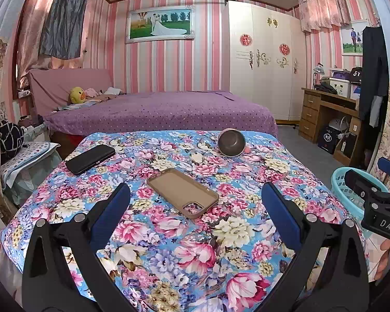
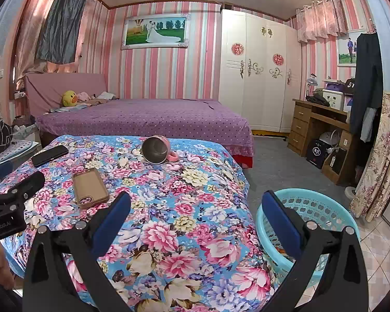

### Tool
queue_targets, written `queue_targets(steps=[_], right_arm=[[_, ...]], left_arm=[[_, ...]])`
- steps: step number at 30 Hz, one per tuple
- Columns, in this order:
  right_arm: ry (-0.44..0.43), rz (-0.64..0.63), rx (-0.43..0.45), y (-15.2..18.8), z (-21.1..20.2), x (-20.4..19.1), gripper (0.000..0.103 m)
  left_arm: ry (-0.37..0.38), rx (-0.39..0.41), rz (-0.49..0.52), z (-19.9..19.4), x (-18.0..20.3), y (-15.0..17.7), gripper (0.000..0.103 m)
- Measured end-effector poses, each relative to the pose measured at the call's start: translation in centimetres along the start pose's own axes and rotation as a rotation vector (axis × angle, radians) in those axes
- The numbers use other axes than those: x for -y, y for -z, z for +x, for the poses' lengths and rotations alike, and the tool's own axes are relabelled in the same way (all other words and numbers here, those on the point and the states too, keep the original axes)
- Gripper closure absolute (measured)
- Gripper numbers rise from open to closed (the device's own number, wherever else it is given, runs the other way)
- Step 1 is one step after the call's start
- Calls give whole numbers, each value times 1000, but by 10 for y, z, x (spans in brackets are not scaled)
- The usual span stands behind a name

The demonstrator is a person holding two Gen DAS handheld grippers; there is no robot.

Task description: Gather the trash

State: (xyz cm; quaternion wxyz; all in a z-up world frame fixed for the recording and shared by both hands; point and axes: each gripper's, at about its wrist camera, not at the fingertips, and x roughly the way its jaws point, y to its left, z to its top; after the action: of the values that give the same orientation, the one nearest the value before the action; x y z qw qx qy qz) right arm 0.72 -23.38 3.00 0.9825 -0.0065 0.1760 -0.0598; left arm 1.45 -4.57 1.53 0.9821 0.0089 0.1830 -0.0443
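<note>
A table under a floral cloth [image 1: 195, 234] carries a tan phone case [image 1: 182, 192] lying inside-up, a black phone [image 1: 90, 159] at the far left, and a pink mug [image 1: 231, 142] tipped on its side. A turquoise plastic basket [image 2: 306, 223] stands on the floor to the table's right; something small and orange lies in it. My left gripper [image 1: 195, 197] is open and empty, hovering just short of the phone case. My right gripper [image 2: 196, 205] is open and empty over the table's right edge, next to the basket. The case [image 2: 90, 187], phone [image 2: 50, 155] and mug [image 2: 157, 149] also show in the right wrist view.
A purple bed [image 1: 158, 111] stands behind the table, with a yellow duck toy [image 1: 76, 95]. A white wardrobe [image 1: 262, 59] and a wooden desk [image 1: 325, 111] are at the right. Grey floor lies between table and desk. A low stand with fabric [image 1: 26, 161] is at left.
</note>
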Motion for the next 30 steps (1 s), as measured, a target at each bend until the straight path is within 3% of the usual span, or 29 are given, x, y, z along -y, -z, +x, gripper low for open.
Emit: queue_targets(steps=[30], right_arm=[[4, -1, 1, 0, -2, 5, 5]], left_arm=[[-10, 4, -4, 1, -2, 0, 5]])
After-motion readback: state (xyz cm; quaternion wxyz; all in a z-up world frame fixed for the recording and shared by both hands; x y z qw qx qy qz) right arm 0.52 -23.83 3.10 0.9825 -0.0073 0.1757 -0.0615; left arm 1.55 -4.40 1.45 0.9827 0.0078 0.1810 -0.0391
